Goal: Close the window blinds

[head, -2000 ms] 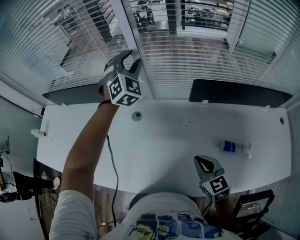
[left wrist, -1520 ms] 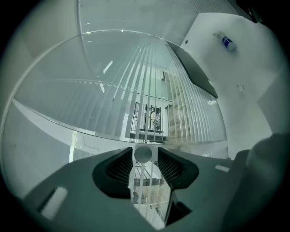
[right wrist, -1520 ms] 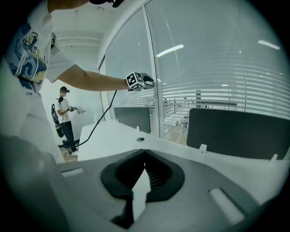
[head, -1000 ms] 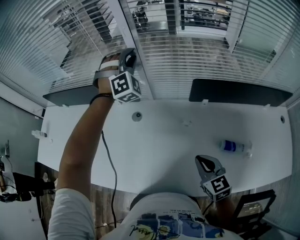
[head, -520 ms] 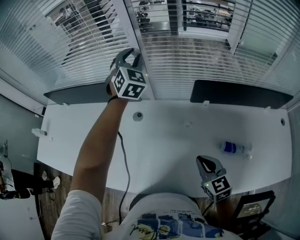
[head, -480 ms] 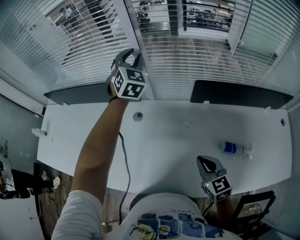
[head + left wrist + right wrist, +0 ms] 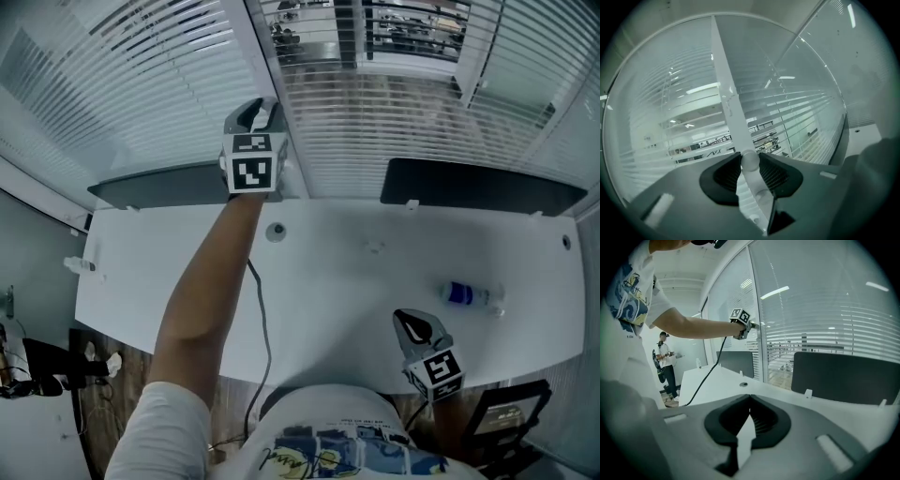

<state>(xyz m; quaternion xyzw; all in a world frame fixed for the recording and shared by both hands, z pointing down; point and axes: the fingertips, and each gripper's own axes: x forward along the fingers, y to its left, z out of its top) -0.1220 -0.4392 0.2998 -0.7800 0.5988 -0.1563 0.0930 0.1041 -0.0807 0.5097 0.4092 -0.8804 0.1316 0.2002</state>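
Left gripper [image 7: 255,112] raised, arm outstretched, jaws clamped; right gripper [image 7: 411,324] low, closed.

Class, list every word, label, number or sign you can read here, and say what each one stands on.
Nothing reads clearly in any view.
Print on the shirt: cursive lettering, too blurred to read.
Label on the bottle: blue, too small to read.
Cubes on left gripper and right gripper: marker patterns, no words.
On the wand in the left gripper's jaws: no print seen.
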